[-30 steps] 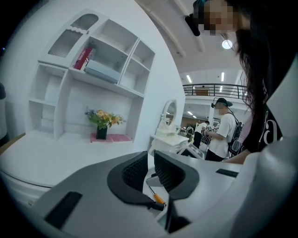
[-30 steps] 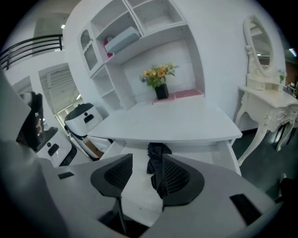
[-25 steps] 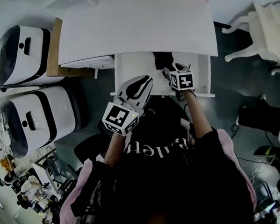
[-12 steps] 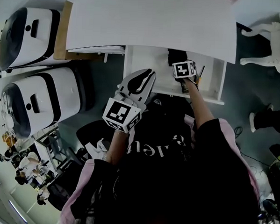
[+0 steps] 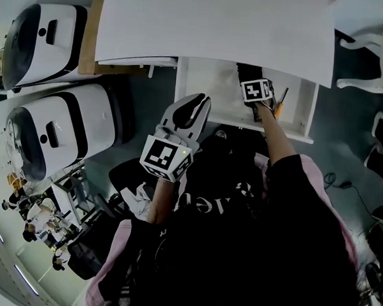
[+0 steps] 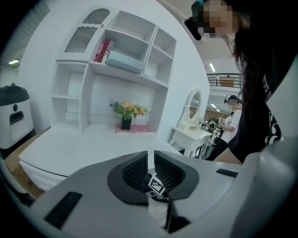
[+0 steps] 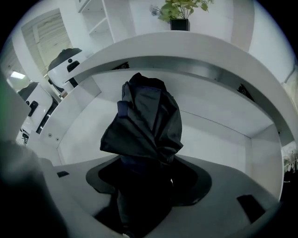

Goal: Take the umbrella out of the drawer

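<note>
Umbrella (image 7: 144, 121) lies in the open drawer (image 7: 223, 139), between the jaws of our right hand-held gripper (image 7: 149, 173), just opened wide to fit round it. Our left hand-held gripper (image 6: 150, 163) hangs clenched and empty.

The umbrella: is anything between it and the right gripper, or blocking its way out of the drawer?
Nothing visible. The right gripper has just been opening its jaws, which straddle the umbrella in the open drawer; only the desktop overhangs its far end.
</note>
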Demonstrator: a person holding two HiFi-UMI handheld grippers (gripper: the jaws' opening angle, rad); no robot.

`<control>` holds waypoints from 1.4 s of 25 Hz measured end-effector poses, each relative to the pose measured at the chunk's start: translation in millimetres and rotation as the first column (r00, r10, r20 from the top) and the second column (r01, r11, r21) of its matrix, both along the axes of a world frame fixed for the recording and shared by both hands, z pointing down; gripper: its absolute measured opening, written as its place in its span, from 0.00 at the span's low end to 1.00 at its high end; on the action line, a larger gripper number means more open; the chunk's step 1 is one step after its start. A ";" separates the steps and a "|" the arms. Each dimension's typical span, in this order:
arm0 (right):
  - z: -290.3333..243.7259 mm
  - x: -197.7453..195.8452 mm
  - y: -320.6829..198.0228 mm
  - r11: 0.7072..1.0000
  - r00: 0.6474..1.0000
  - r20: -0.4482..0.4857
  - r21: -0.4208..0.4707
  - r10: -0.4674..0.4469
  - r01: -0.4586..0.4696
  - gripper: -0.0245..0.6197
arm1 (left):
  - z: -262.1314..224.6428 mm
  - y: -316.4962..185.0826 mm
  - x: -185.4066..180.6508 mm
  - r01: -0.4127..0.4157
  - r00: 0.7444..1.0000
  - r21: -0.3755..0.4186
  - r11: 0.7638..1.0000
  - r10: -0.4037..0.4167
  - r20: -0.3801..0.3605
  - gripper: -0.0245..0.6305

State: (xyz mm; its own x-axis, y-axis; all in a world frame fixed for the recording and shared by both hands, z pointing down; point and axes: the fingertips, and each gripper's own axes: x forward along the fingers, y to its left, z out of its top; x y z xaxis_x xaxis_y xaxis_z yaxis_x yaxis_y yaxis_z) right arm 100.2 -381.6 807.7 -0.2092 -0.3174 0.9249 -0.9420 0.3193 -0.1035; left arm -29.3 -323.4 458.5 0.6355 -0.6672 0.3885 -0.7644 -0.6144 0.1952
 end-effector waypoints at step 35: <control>-166.6 -24.3 62.0 0.967 0.978 0.030 0.163 -0.205 0.198 0.47 | -19.9 41.9 -66.7 0.036 0.998 0.063 0.997 -0.033 -0.056 0.10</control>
